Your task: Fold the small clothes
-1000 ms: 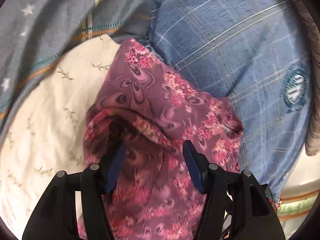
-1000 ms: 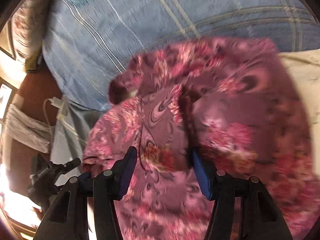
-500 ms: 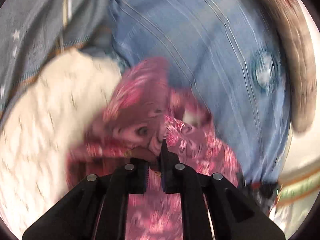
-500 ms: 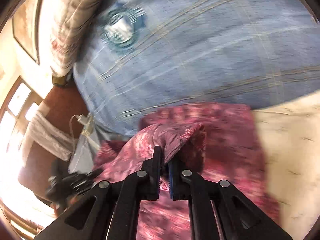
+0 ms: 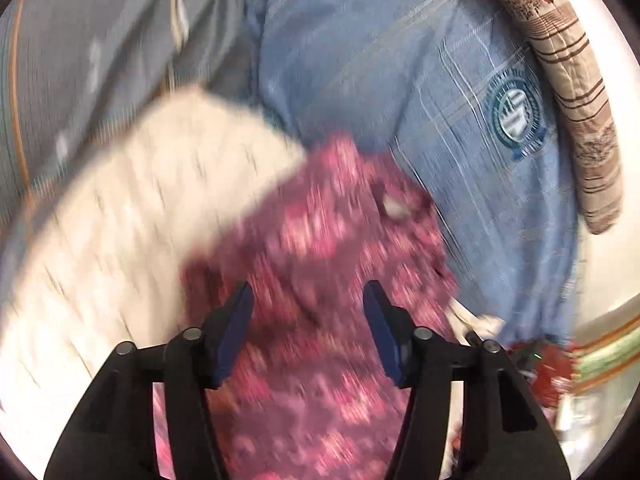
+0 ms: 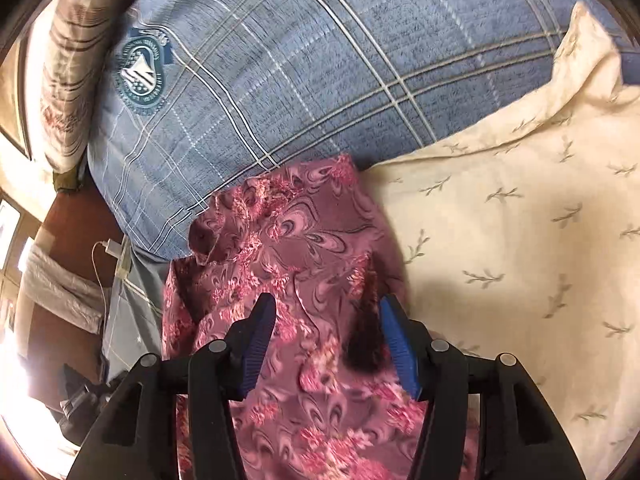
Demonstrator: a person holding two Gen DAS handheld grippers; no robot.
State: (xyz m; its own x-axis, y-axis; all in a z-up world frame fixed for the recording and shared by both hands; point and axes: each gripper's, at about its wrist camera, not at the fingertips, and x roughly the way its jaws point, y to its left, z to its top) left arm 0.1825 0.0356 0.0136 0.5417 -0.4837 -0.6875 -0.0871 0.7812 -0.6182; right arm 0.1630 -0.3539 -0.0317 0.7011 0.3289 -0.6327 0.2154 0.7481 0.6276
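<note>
My right view is sharp: the floral garment lies on the cream sheet, its far edge touching the blue plaid pillow. My left view is blurred. My right gripper and left gripper both gape apart, gripping nothing. Bare sheet lies right of the garment.

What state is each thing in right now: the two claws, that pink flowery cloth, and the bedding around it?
left gripper: open, over the cloth, holding nothing.
right gripper: open, empty.
pink floral garment: released, lying rumpled and partly folded.
cream sheet: spread flat beside the garment.
blue plaid pillow: lying behind the garment.
</note>
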